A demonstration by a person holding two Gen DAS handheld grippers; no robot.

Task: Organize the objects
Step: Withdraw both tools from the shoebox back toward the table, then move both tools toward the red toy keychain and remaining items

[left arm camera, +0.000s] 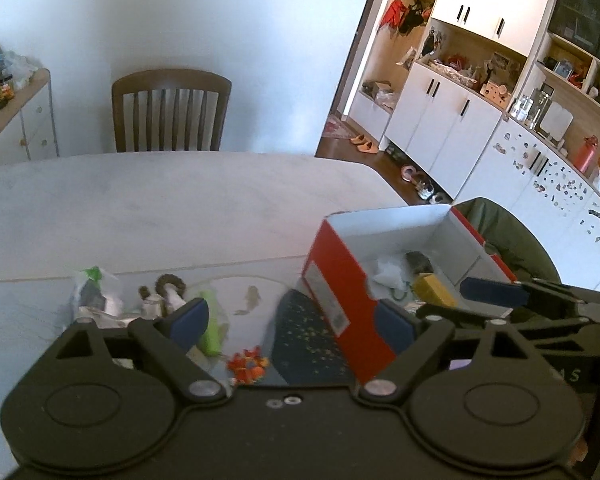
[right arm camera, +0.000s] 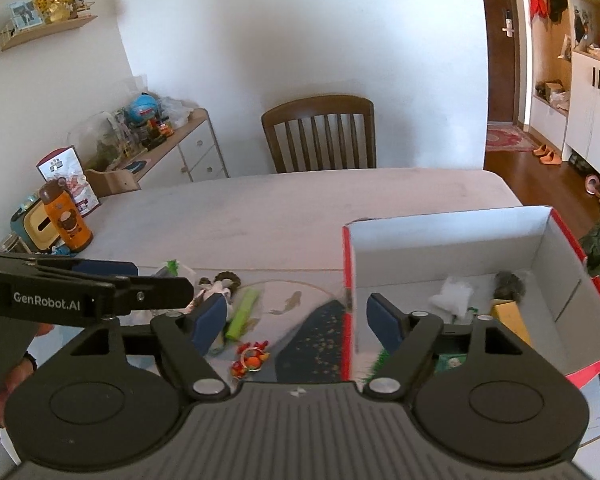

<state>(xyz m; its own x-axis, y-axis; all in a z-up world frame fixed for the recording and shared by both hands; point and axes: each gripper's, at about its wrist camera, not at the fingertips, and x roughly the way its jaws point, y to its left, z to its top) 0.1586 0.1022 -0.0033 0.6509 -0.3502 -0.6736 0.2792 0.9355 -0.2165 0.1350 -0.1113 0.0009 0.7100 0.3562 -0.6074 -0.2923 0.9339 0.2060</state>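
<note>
A red cardboard box [right arm camera: 452, 236] with a white inside stands open on the table's right; it holds a white bag [right arm camera: 452, 296], a yellow carton [right arm camera: 508, 316] and a dark fuzzy thing [right arm camera: 510, 284]. Left of the box lie a green tube [right arm camera: 242, 314], a red-orange keyring [right arm camera: 252, 360], a doll with a brown ring [right arm camera: 220, 284] and a dark blue speckled mat [right arm camera: 316, 344]. My right gripper [right arm camera: 298, 320] is open and empty, straddling the box's left wall. My left gripper [left arm camera: 292, 320] is open and empty above the tube [left arm camera: 212, 328] and the box's red side [left arm camera: 340, 288].
A wooden chair [right arm camera: 320, 136] stands behind the pale table [right arm camera: 260, 216]. An orange bottle [right arm camera: 66, 220] and a blue tissue box sit at the table's left edge. A cluttered sideboard [right arm camera: 172, 140] is at the left wall; white cupboards [left arm camera: 452, 120] stand to the right.
</note>
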